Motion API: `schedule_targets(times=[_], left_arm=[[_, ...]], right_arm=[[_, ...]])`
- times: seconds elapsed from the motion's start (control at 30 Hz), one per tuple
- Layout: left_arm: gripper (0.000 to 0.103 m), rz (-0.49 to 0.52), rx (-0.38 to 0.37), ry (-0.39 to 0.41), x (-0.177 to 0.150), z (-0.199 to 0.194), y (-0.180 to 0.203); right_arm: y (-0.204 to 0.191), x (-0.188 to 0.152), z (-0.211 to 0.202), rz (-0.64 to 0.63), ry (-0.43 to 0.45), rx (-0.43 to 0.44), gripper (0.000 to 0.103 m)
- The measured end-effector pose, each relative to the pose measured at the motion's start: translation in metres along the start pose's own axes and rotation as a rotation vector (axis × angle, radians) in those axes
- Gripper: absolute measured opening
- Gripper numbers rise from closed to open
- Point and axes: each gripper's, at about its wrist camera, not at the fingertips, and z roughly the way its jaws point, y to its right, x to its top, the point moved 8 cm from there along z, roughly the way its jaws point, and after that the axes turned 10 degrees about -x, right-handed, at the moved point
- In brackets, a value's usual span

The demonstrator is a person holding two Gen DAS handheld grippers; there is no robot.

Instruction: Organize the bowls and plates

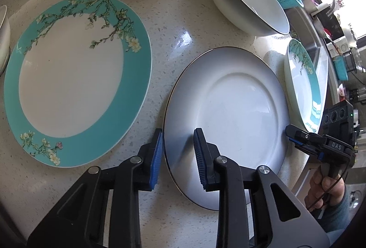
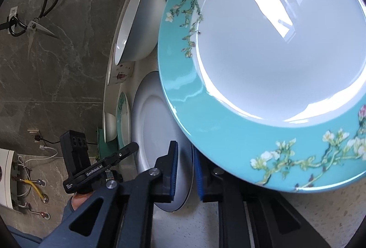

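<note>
The left gripper [image 1: 178,156] is spread astride the rim of the white plate [image 1: 228,115] on the bench [image 1: 160,46]. The right gripper [image 2: 185,174] is spread beside the teal plate [image 2: 274,60].

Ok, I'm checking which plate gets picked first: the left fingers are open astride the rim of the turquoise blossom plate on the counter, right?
Not quite. The left gripper is open astride a rim on the counter, but it is the rim of the plain grey-white plate with the thin dark edge. The turquoise blossom plate lies apart, to its left. The left wrist view shows this.
</note>
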Motion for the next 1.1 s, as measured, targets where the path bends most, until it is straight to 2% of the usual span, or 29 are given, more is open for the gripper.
schedule_targets(times=[0.17,0.33,1.1], left_arm=[[0.021,-0.017,-0.02,0.01,-0.01,-0.005,-0.004],[0.02,-0.039,-0.044,0.018,-0.016,-0.009,-0.012],[0.017,-0.005,-0.08,0.031,-0.028,-0.014,-0.012]], right_arm=[[-0.005,0.001,0.0,-0.039,0.012,-0.041,0.017],[-0.006,0.001,0.001,-0.048,0.001,-0.035,0.017],[-0.01,-0.003,-0.004,-0.101,0.016,-0.088,0.017]])
